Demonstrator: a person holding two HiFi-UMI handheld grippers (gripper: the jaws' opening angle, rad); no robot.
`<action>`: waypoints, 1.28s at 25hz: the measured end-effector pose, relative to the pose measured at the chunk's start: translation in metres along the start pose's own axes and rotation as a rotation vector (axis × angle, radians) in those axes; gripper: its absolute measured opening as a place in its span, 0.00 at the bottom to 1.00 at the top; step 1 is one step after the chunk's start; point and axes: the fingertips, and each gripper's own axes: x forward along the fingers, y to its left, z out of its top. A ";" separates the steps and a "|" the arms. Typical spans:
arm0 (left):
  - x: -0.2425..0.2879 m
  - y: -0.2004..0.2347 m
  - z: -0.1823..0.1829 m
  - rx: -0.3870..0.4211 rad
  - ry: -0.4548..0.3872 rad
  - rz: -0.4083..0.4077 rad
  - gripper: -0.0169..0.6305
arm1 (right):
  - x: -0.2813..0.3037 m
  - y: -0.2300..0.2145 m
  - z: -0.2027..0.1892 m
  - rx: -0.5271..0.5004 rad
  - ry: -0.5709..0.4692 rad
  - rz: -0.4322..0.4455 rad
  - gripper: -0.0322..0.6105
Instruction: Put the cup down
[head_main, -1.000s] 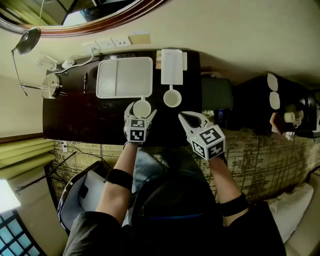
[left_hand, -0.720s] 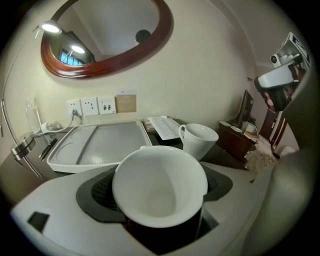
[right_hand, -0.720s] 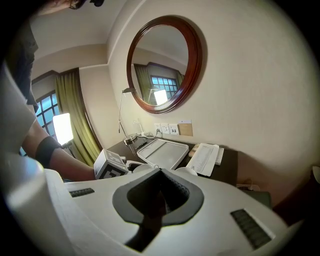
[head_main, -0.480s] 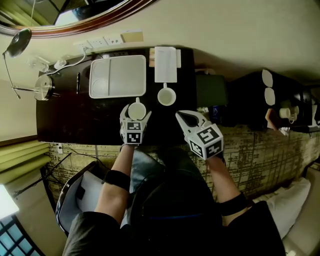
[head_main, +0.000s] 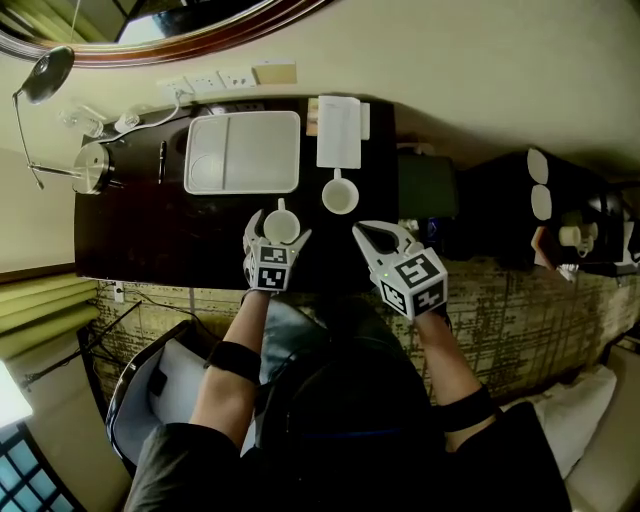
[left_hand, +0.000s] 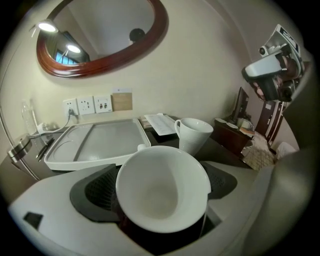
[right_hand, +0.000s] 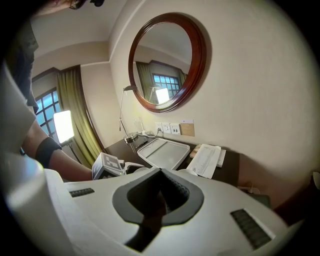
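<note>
A white cup (head_main: 281, 227) stands on the dark desk (head_main: 150, 240) just in front of the white tray (head_main: 243, 152), handle towards the tray. My left gripper (head_main: 279, 232) straddles it. Its jaws have just been opening, and the cup (left_hand: 162, 187) sits between the pads (left_hand: 97, 192) with a narrow gap on each side. In the left gripper view a second white cup (left_hand: 194, 134) stands behind it to the right; the head view shows this cup (head_main: 341, 195) below the paper (head_main: 339, 131). My right gripper (head_main: 378, 235) hovers at the desk's near edge, shut and empty (right_hand: 159, 192).
A desk lamp (head_main: 45, 80) with a round base (head_main: 95, 168) and a pen (head_main: 162, 162) lie at the desk's left end. Wall sockets (head_main: 215, 82) sit behind the tray. A dark low cabinet (head_main: 520, 210) stands right of the desk.
The left gripper's jaws have spread wider around the cup, which stays in place on the desk. The right gripper has not moved.
</note>
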 end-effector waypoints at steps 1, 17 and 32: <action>-0.002 0.000 0.000 -0.002 -0.001 0.000 0.83 | 0.001 0.001 0.001 -0.002 -0.001 0.002 0.06; -0.094 0.026 0.066 0.102 -0.099 0.002 0.84 | 0.001 0.012 0.034 0.016 -0.085 0.014 0.06; -0.198 0.055 0.146 0.076 -0.251 -0.010 0.52 | 0.006 0.037 0.074 0.028 -0.180 -0.016 0.06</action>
